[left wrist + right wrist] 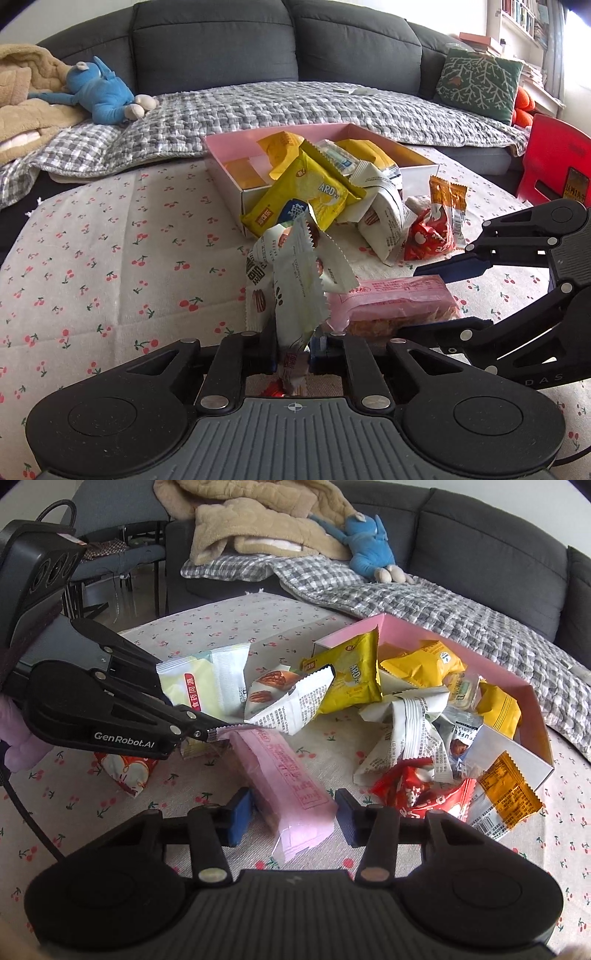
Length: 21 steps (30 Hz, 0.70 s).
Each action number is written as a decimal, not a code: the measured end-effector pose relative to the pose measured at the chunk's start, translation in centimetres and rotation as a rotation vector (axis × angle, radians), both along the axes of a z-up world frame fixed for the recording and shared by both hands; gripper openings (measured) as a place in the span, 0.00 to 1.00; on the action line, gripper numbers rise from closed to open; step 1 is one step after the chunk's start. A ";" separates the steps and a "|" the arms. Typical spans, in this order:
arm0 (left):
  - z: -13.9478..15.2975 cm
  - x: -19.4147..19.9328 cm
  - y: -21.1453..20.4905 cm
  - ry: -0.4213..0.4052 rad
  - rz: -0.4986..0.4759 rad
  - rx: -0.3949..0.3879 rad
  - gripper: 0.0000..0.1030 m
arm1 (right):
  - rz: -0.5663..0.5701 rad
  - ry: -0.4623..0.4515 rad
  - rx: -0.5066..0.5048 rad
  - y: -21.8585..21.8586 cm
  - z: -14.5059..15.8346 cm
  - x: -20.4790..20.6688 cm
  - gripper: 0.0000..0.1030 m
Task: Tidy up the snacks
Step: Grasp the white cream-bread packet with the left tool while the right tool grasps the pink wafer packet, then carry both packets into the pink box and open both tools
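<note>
Pink snack bar (291, 786) flat on the cherry-print surface (110, 258), bracketed by the right tool (293, 818), half-wide, pads not yet touching. White packet (295, 295) pinched upright in the left tool (293, 360). Mid-pickup; next, probably: close on the bar, carry both to the pink box (229, 158).
</note>
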State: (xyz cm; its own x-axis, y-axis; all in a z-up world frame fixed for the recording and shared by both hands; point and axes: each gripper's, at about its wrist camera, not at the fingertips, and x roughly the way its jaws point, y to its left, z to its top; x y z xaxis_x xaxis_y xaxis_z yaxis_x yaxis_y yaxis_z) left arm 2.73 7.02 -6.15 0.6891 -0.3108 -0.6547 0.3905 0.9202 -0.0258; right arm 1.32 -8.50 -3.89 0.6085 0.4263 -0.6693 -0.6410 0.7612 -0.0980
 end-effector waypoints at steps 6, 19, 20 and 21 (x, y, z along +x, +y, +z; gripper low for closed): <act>1.0 0.0 0.3 -0.014 0.020 -0.020 0.12 | -0.001 0.021 0.031 -0.8 0.6 -0.3 0.34; 2.6 0.2 0.7 -0.013 0.055 -0.066 0.11 | -0.081 0.020 0.113 -3.2 3.1 -1.0 0.33; 2.7 0.2 0.7 -0.014 0.057 -0.069 0.11 | -0.086 0.014 0.122 -3.4 3.4 -1.0 0.33; 2.9 0.3 0.7 -0.016 0.060 -0.072 0.11 | -0.090 0.008 0.128 -3.5 3.6 -1.0 0.33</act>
